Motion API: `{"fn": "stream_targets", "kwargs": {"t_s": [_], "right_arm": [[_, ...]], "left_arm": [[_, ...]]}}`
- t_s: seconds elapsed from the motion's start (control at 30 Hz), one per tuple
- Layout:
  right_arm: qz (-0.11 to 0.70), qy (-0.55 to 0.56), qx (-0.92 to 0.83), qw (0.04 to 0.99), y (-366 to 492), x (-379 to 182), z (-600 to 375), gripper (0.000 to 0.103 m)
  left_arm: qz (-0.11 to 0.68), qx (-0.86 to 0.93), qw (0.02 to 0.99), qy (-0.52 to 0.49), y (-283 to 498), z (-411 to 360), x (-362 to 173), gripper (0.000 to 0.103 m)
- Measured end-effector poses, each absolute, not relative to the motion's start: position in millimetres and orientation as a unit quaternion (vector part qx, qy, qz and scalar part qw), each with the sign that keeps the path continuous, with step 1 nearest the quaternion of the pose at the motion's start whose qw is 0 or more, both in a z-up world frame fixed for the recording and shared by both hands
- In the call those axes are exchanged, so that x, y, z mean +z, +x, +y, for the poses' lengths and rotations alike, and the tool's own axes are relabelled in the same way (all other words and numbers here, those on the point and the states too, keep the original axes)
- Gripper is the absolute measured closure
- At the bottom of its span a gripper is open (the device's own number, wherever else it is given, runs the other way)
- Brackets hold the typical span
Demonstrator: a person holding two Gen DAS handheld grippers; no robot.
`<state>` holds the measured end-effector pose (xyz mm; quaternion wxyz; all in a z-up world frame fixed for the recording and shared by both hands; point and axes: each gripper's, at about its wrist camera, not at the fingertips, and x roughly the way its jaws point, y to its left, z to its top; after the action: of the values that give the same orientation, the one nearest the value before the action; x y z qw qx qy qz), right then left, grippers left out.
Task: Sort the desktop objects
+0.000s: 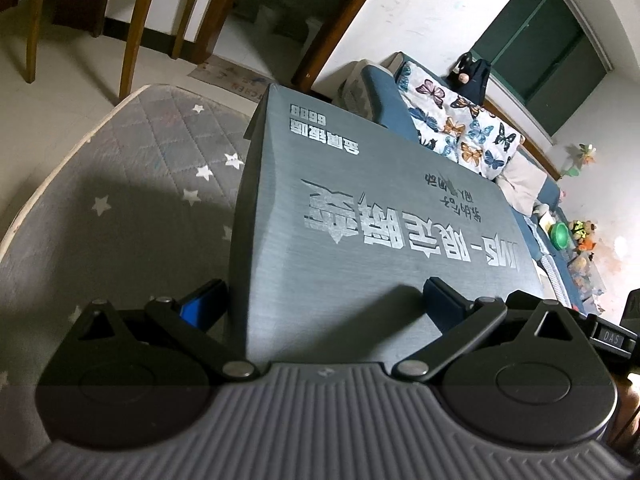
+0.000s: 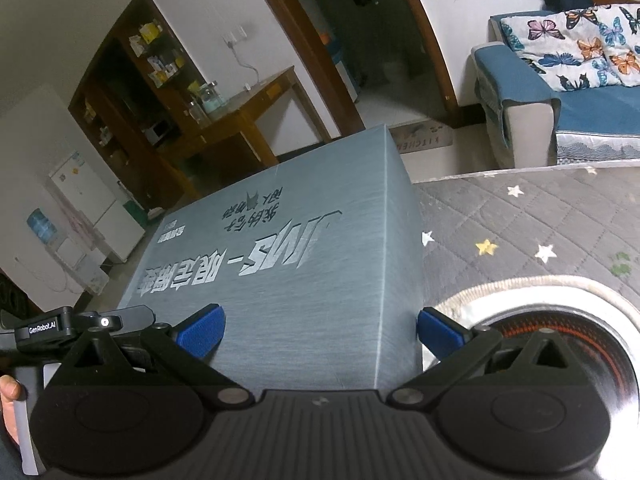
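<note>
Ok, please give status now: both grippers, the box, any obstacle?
Left gripper open, straddling grey box. Right gripper open, same box. Round dark object right of box, beside the right gripper.

Star-quilted table cover carries grey box, seemingly.

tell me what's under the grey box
The box rests on a grey star-print mat, which shows along both its sides. The mat beneath its base is covered, so anything there cannot be seen. Both grippers straddle its near corners.
</note>
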<state>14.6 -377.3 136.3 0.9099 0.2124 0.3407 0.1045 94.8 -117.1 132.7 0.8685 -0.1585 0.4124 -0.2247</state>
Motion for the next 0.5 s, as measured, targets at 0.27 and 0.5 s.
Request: {"fn": "stream_targets", "kwargs": {"t_s": [0.27, 0.5], "right_arm": [[0.331, 0.209, 0.103, 0.914, -31.5, 147.0, -366.7, 0.0], [0.332, 0.219, 0.106, 0.911, -68.6, 137.1, -359.6, 0.0]], "left_arm": [[0.406, -0.229, 0.87, -0.159, 48.0, -97.0, 146.9, 0.0], [0.408, -0.225, 0.873, -0.147, 2.2, -70.7, 149.4, 0.0]]}}
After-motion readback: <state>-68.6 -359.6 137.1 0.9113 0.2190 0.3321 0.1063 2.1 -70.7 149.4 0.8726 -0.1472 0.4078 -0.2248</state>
